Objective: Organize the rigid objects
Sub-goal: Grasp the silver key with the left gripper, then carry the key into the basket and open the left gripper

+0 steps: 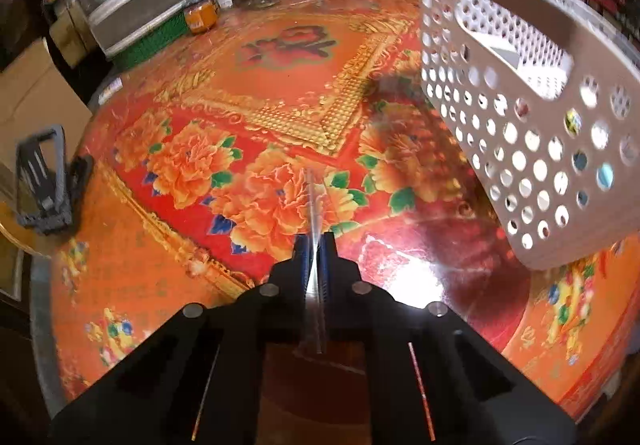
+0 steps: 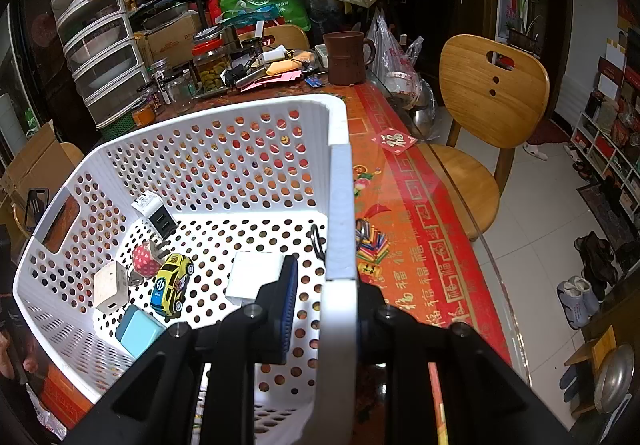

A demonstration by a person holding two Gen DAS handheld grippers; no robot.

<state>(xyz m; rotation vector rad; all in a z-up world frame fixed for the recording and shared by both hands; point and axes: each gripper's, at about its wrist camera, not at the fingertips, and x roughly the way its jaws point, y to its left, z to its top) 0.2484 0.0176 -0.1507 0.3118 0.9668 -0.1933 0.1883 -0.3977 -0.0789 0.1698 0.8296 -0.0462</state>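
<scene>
Basket lifted by its rim, straw pinched

The right gripper (image 2: 324, 285) clamps the basket (image 2: 340, 181) rim; the left gripper (image 1: 315, 245) pinches a clear straw (image 1: 314, 205). The basket hangs tilted over the table (image 1: 280, 85), so the toy car (image 2: 172, 283) and chargers (image 2: 154, 215) inside may slide, and the one-sided grip may slip.

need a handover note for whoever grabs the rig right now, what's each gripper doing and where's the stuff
Left gripper: shut on a thin clear stick, held above the table.
Right gripper: clamped on the white basket rim; the basket looks lifted and tilted.
In the basket: yellow toy car, white chargers, teal box, white box, a pink dotted item.
Left to do: the clear stick probably goes into the basket; colored pieces lie on the table beside it. Set the basket down gently.
</scene>
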